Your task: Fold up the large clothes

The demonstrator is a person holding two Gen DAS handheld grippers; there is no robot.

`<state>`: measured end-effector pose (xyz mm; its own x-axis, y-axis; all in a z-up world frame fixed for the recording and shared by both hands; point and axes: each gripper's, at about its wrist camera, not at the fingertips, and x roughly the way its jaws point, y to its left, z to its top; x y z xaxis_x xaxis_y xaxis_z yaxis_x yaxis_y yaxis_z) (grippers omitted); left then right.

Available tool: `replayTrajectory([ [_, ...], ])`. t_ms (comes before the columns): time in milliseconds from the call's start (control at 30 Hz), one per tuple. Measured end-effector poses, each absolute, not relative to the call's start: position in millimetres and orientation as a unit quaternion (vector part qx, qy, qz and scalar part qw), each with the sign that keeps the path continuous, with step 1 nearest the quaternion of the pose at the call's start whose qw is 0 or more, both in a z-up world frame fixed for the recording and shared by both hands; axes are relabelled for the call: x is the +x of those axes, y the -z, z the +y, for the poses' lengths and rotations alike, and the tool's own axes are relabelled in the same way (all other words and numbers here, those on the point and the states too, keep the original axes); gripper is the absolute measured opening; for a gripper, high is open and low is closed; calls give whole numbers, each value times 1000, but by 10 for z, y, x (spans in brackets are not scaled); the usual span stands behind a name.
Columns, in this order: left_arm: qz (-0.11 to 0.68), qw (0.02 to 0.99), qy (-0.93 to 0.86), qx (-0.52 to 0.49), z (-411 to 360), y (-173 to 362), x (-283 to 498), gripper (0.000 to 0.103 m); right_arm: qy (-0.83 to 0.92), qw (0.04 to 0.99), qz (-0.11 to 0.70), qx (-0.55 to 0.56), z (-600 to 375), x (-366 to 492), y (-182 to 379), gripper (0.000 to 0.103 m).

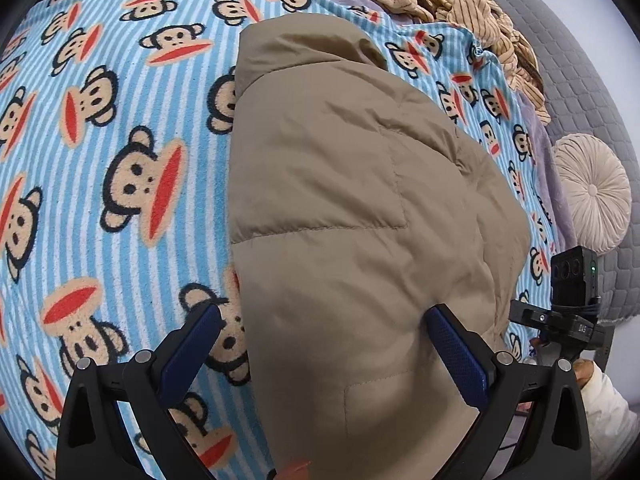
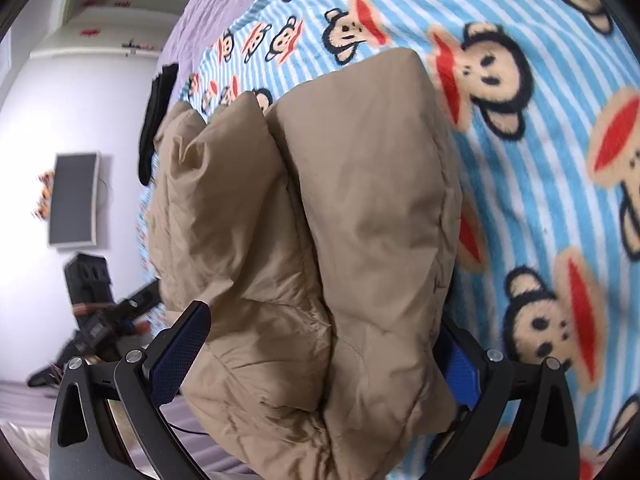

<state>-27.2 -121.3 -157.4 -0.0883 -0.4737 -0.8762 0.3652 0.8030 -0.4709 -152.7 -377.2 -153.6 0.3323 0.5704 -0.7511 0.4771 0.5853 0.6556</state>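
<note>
Tan puffer jacket (image 1: 352, 208) lies folded on a blue-striped monkey-print blanket (image 1: 112, 128) over the bed. Left hand-held gripper (image 1: 324, 344) hangs above its near end — jaws wide, left pad over blanket, right pad over jacket fabric, neither pressing. Crumpled striped beige garment (image 1: 448, 4) at far edge. Round pleated cushion (image 1: 592, 192) to the right — second hand-held gripper (image 1: 568, 312) below it.

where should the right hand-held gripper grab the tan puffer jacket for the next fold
Probably the near folded edge of the tan puffer jacket, coming from the bed's near side. Two thick layers bulge there between the right hand-held gripper fingers, so wide jaws can pinch both.
</note>
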Motion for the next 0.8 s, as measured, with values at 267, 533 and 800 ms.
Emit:
replayTrajectory([
  [267,682,639,346,-78,-1262,1897,-77,103,-51,678,616,397,-3716,-1145,1628,103],
  [533,697,606,366,-118,-1389,2136,-20,103,-53,634,623,454,-3981,-1007,2086,103],
  [800,682,645,338,-68,-1614,2071,-135,103,-114,631,613,462,-3737,-690,2265,103],
])
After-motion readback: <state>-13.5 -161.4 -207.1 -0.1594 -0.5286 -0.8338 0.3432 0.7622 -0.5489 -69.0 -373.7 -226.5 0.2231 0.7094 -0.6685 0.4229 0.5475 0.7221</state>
